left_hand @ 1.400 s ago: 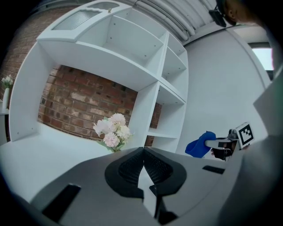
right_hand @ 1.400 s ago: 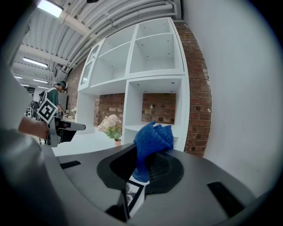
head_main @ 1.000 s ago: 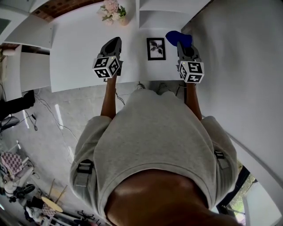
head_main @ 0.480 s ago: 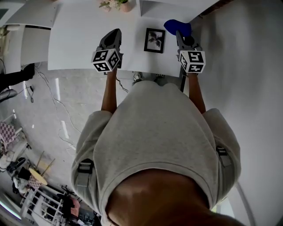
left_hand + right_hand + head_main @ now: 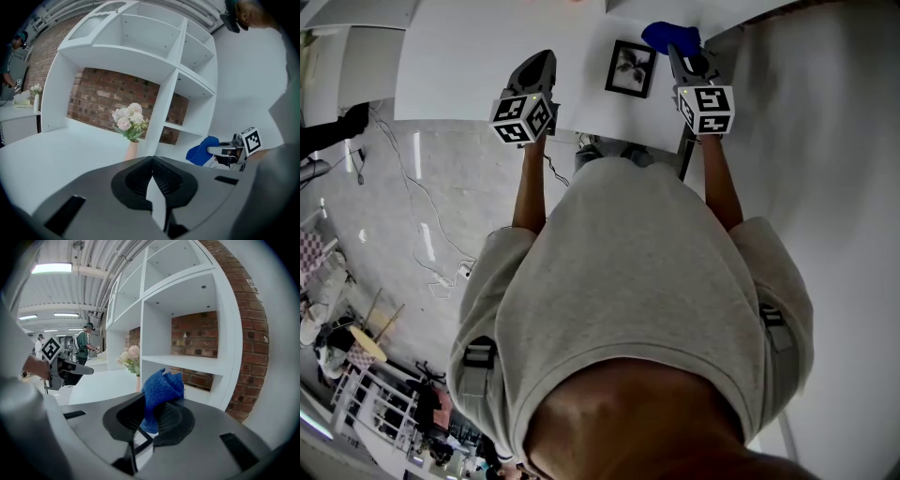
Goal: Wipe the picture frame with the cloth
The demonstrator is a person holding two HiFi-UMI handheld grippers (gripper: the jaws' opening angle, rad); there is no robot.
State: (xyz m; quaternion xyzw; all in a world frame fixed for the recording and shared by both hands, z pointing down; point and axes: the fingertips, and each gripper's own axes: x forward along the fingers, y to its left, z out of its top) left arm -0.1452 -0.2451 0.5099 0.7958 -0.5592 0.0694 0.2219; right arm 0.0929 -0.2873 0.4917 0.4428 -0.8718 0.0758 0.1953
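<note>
The right tool (image 5: pixel 680 52) is pinching the blue cloth (image 5: pixel 161 387), with a bunched fold standing up between its jaws. Over the last second that hold has not altered, and the cloth sits just beside the upper right corner of the picture frame (image 5: pixel 630 67), as it did before. What has moved is the whole scene in the head view, which has slid up the picture. The frame now lies close to the top edge and looks turned a little. The tools have kept their places relative to the frame, though both appear nearer the near edge of the counter (image 5: pixel 469 66) than a second ago. I read that as the head tilting, perhaps with a small drawing back, not as a wiping stroke.

For the task this suggests the wipe has not yet begun. The cloth is ready and close, but I cannot tell whether it touches the frame. The frame lies flat on the counter between the two tools, closer to the right one, and a corner of it shows below the jaws in the right gripper view.

The left tool (image 5: pixel 539 67) has its jaws pressed together on nothing, tips meeting, over bare counter to the left of the frame. Beyond it stand the flowers (image 5: pixel 129 123) and the white shelf unit (image 5: pixel 164 108).

The left forearm (image 5: pixel 528 187) and the right forearm (image 5: pixel 717 183) reach straight forward from the body, roughly parallel, with the tools pointing away
</note>
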